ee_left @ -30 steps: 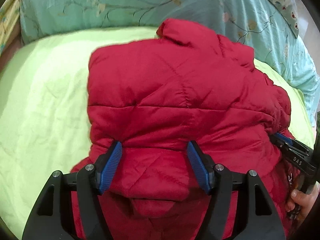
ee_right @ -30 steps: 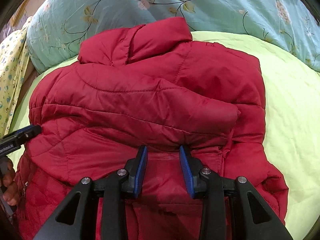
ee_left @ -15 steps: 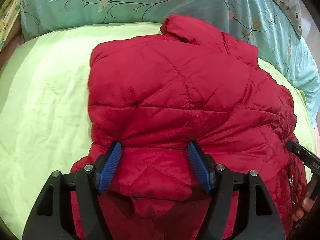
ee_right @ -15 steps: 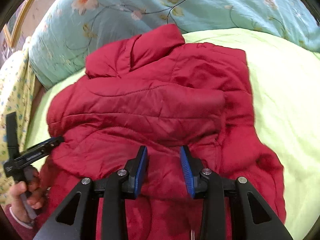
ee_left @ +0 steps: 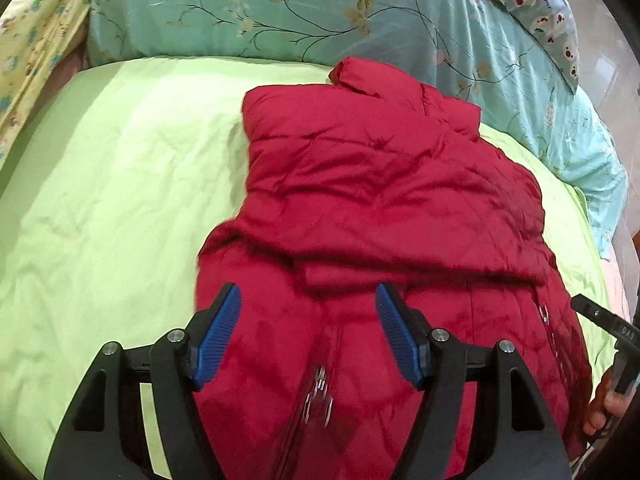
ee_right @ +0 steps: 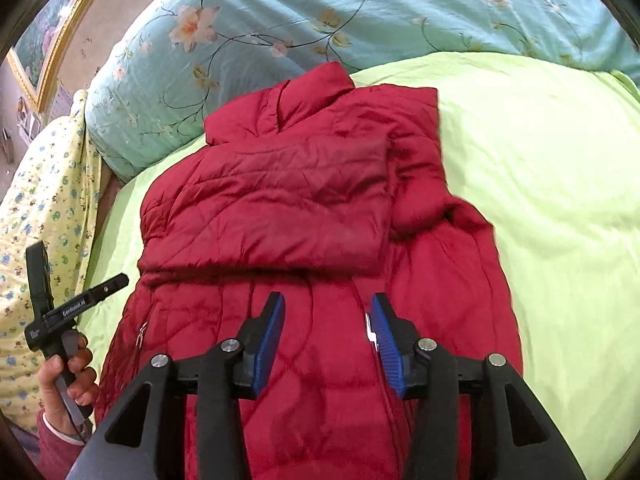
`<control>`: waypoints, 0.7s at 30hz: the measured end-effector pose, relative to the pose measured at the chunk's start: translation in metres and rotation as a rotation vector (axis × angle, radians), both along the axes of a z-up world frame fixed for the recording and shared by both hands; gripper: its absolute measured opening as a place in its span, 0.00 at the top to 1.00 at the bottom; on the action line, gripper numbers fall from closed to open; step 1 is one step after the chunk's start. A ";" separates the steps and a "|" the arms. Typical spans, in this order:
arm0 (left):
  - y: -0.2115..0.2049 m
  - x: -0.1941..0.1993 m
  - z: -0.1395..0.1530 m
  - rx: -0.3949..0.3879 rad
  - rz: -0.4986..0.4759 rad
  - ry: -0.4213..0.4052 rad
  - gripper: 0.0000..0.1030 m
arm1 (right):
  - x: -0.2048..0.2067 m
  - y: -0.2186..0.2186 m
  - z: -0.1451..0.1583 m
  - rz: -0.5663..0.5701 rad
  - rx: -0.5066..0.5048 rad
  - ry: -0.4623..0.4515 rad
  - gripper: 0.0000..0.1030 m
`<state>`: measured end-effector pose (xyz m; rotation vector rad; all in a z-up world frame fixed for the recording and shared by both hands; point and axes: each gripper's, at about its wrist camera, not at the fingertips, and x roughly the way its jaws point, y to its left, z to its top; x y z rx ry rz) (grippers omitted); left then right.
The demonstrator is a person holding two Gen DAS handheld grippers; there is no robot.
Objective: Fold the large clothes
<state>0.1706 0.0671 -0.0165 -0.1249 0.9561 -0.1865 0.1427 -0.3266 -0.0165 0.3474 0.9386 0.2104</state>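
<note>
- One red quilted jacket (ee_left: 380,208) lies on the lime-green sheet (ee_left: 112,184), collar at the far end by the floral duvet (ee_left: 280,8); both sleeves are folded across its chest.
- I count one zipper pull (ee_left: 320,390), blurred, near the hem in my left view.
- My left gripper (ee_left: 308,330) hangs over the near hem, its two blue pads (ee_left: 218,334) well apart; I see nothing pinched between them.
- My right gripper (ee_right: 326,338): jaws opening, jacket fabric below and between them but not clamped.
- One hand (ee_right: 66,376) shows in the right view, holding the left gripper's handle at the left edge.
- One yellow printed cloth (ee_right: 48,184) lies far left.
</note>
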 end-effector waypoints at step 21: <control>0.046 -0.092 -0.009 -0.035 0.071 0.032 0.33 | -0.109 -0.030 0.018 -0.096 -0.016 -0.027 0.44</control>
